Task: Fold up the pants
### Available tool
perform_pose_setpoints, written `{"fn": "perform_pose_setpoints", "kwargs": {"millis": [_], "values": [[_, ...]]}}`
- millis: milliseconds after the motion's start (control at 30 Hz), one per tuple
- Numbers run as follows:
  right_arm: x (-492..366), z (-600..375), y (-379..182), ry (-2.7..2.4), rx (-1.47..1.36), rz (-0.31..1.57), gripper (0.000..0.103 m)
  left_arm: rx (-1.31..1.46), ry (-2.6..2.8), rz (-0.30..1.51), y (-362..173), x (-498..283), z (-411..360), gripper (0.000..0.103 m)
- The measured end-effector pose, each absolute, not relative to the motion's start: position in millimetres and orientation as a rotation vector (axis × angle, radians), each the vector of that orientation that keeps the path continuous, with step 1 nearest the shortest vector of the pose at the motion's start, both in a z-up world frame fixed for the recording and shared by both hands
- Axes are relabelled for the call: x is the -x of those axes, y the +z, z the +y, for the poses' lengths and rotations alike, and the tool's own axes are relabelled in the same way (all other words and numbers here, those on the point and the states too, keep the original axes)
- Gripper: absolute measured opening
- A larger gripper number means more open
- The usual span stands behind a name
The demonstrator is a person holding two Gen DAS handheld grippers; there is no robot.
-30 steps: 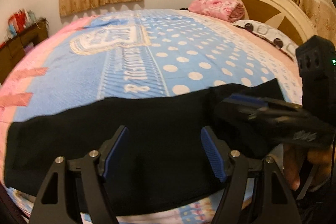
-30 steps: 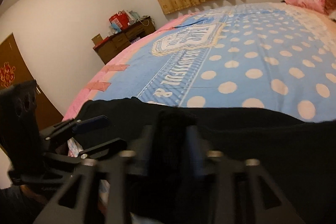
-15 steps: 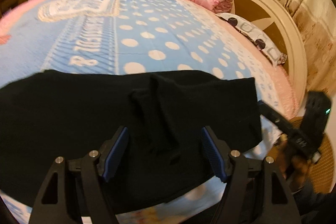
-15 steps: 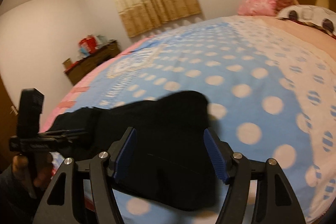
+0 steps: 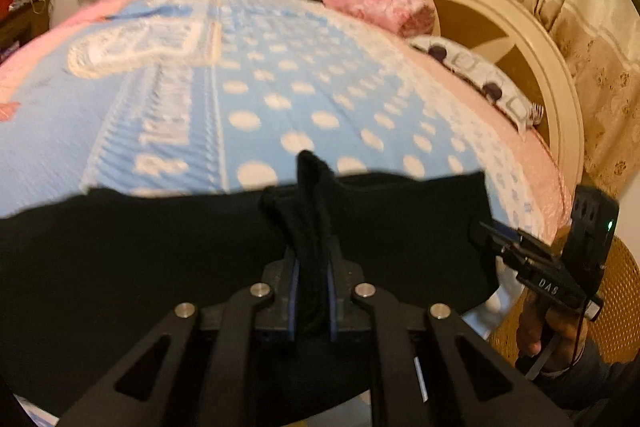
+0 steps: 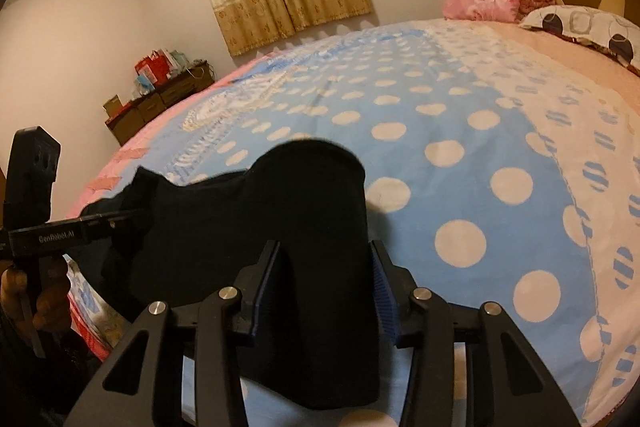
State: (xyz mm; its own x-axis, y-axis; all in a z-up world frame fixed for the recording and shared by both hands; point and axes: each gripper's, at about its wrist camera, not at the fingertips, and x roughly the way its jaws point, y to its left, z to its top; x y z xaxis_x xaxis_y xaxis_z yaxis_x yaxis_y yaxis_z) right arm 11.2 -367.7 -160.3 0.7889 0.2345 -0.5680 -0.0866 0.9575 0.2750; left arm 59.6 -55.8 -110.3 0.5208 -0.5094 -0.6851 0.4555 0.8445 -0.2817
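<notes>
Spread over the near edge of the blue polka-dot bedspread [image 6: 460,131], the black fabric pants [image 5: 168,251] are pinched mid-width by the clenched left hand-held gripper [image 5: 311,287], likely for folding, while the right hand-held gripper [image 6: 324,279] straddles an end, its jaws parted.

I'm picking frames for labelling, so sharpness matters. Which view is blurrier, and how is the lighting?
Left wrist view: the bedspread is smeared by motion blur, though the left tool clamped on the black pants stays sharp. Right wrist view: mostly crisp dots, slight blur along the pants' raised edge. Both: warm, dim indoor light, strong fisheye bending.
</notes>
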Motion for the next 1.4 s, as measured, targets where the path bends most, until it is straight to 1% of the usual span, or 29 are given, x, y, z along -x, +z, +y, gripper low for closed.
{"fn": "perform_pose_setpoints", "kwargs": {"millis": [100,200,300,500,567,600,667,733,800,867,900,967,1033,1200,1233,1267,1300,1333,1367,1400], "values": [[-14,-366,-157,0.174,-0.23,0.63,0.046,0.075,-0.523,0.828,-107,-66,-34,0.011],[-17,-366,-154,0.183,-0.234,0.63,0.046,0.097,-0.498,0.878,-124,-74,-17,0.012],[-19,-361,-148,0.153,-0.195,0.61,0.046,0.078,-0.504,0.924,-140,-71,-22,0.012],[-41,-350,-142,0.105,-0.106,0.604,0.046,0.076,-0.498,0.948,-138,-66,-23,0.012],[-52,-349,-154,0.079,-0.061,0.663,0.046,0.091,-0.481,0.962,-142,-71,-18,0.019],[-56,-349,-161,0.062,-0.043,0.688,0.046,0.1,-0.482,0.96,-143,-72,-17,0.019],[-52,-351,-162,0.045,-0.044,0.68,0.05,0.102,-0.477,0.955,-143,-72,-17,0.019],[-48,-350,-157,0.024,-0.035,0.672,0.051,0.096,-0.469,0.958,-141,-71,-19,0.02],[-38,-349,-147,0.04,-0.058,0.637,0.051,0.082,-0.455,0.958,-139,-68,-21,0.024],[-24,-340,-136,0.115,-0.071,0.593,0.051,0.078,-0.433,0.958,-135,-64,-18,0.037],[-18,-332,-134,0.155,-0.06,0.578,0.051,0.089,-0.431,0.952,-132,-61,-14,0.04],[-6,-313,-133,0.239,-0.013,0.558,0.051,0.11,-0.412,0.95,-131,-55,-4,0.054],[0,-290,-139,0.308,0.056,0.562,0.051,0.124,-0.417,0.953,-134,-52,0,0.055],[4,-241,-157,0.419,0.226,0.564,0.051,0.091,-0.421,0.953,-142,-48,-8,0.055],[5,-235,-159,0.426,0.255,0.565,0.051,0.092,-0.431,0.948,-142,-46,-10,0.052],[5,-229,-162,0.424,0.288,0.566,0.051,0.096,-0.444,0.952,-142,-46,-10,0.045],[6,-222,-164,0.431,0.331,0.565,0.051,0.093,-0.442,0.956,-142,-46,-11,0.043],[8,-219,-166,0.441,0.347,0.565,0.051,0.088,-0.434,0.953,-142,-46,-11,0.036],[9,-216,-168,0.451,0.359,0.57,0.051,0.082,-0.425,0.957,-142,-46,-10,0.022],[7,-216,-170,0.454,0.363,0.576,0.046,0.084,-0.418,0.966,-142,-46,-8,0.017]]}}
